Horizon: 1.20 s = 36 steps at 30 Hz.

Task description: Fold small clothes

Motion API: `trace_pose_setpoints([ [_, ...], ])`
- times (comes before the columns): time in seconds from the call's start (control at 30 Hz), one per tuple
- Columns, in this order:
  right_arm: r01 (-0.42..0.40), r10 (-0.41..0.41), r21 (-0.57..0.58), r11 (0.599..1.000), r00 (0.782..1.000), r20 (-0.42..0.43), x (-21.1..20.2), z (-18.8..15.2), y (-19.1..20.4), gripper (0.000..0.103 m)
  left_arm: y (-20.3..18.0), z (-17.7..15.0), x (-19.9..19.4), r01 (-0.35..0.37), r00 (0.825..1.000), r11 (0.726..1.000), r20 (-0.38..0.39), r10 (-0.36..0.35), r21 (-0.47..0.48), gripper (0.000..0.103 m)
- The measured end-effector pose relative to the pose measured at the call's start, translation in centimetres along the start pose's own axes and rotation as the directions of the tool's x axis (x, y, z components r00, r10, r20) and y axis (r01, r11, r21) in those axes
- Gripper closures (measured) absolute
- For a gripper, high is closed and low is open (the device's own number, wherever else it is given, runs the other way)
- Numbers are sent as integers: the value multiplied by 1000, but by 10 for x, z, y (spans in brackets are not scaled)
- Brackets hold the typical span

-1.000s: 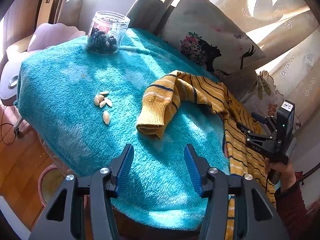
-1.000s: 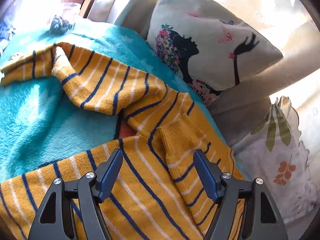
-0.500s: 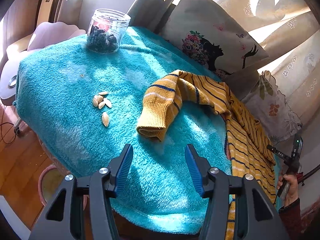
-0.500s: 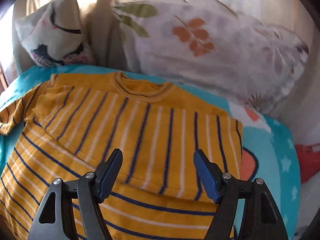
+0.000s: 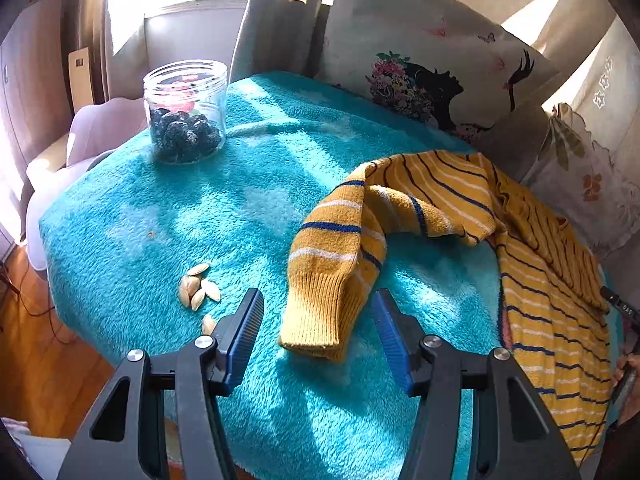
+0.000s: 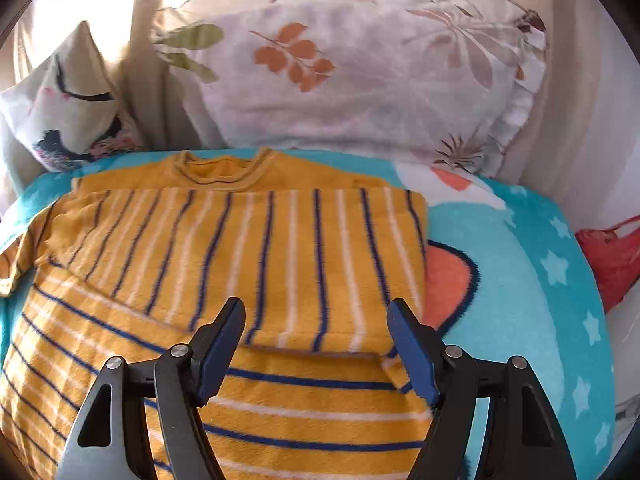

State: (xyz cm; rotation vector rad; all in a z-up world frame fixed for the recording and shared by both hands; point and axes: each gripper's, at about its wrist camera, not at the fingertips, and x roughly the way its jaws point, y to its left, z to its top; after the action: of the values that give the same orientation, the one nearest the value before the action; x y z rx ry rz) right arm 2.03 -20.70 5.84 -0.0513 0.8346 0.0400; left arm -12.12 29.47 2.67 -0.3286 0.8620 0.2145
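While one sleeve already lies folded across the striped sweater (image 6: 248,264) on the teal blanket (image 5: 224,216), its other sleeve (image 5: 340,264) sprawls unfolded, framed by the left gripper (image 5: 318,336), gaping and empty like the right gripper (image 6: 316,348)

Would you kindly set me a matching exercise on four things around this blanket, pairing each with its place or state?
Things:
1. jar
2. seeds
3. cuff
4. left gripper

Places or states:
A. open, holding nothing
B. lies between the open fingers
C. loose cluster left of the sleeve
D. upright at the blanket's far edge, dark fruit inside

Pairs: 1-D, 2-C, 3-B, 4-A
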Motion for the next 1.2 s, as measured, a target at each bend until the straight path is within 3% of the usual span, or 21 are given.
trace_pose_setpoints([
  [0.03, -15, 15, 3, 1000, 1000, 5, 1, 0, 0, 25, -4, 2, 9, -18, 1000, 1000, -24, 19, 21, 48],
  [0.1, -40, 40, 15, 999, 999, 15, -1, -1, 2, 25, -8, 7, 28, -29, 995, 999, -93, 33, 45, 75],
  [0.17, -56, 55, 23, 998, 998, 23, -3, -5, 3, 25, -5, 16, 33, -18, 993, 999, -118, 21, 29, 91],
  [0.3, -88, 86, 55, 995, 995, 41, -2, -9, -7, 25, 9, 55, 4, 73, 994, 995, -72, -77, -61, 92],
  [0.4, -124, 119, 85, 989, 991, 55, -4, -11, -16, 25, 4, 93, -27, 209, 976, 973, -41, -214, -103, 92],
  [0.5, -175, 167, 129, 976, 984, 67, -6, -14, -25, 25, -36, 122, -50, 305, 952, 951, -29, -306, -51, 92],
  [0.63, -219, 206, 185, 958, 975, 88, -9, -19, -39, 25, -132, 143, -54, 439, 897, 897, -89, -433, 59, 92],
  [0.73, -230, 212, 218, 948, 972, 104, -13, -23, -53, 25, -224, 140, -43, 513, 856, 843, -164, -490, 163, 91],
  [0.8, -222, 201, 238, 945, 973, 109, -15, -26, -63, 25, -283, 132, -32, 571, 819, 792, -222, -530, 217, 87],
  [0.87, -211, 189, 265, 941, 976, 106, -16, -30, -76, 25, -332, 123, -14, 631, 772, 735, -296, -563, 248, 71],
  [0.9, -210, 188, 277, 938, 977, 105, -16, -32, -82, 25, -351, 118, -6, 652, 752, 715, -331, -570, 252, 70],
  [0.97, -214, 190, 300, 930, 976, 109, -20, -35, -93, 25, -372, 110, 5, 672, 732, 697, -369, -573, 251, 70],
  [1.07, -223, 192, 298, 928, 973, 130, -29, -36, -103, 25, -374, 98, 8, 671, 732, 698, -373, -570, 251, 63],
  [1.13, -230, 197, 273, 934, 970, 142, -32, -32, -101, 24, -360, 93, 8, 644, 756, 721, -356, -550, 254, 61],
  [1.2, -256, 227, 248, 934, 964, 142, -30, -26, -94, 24, -341, 91, 7, 601, 791, 755, -327, -516, 264, 60],
])
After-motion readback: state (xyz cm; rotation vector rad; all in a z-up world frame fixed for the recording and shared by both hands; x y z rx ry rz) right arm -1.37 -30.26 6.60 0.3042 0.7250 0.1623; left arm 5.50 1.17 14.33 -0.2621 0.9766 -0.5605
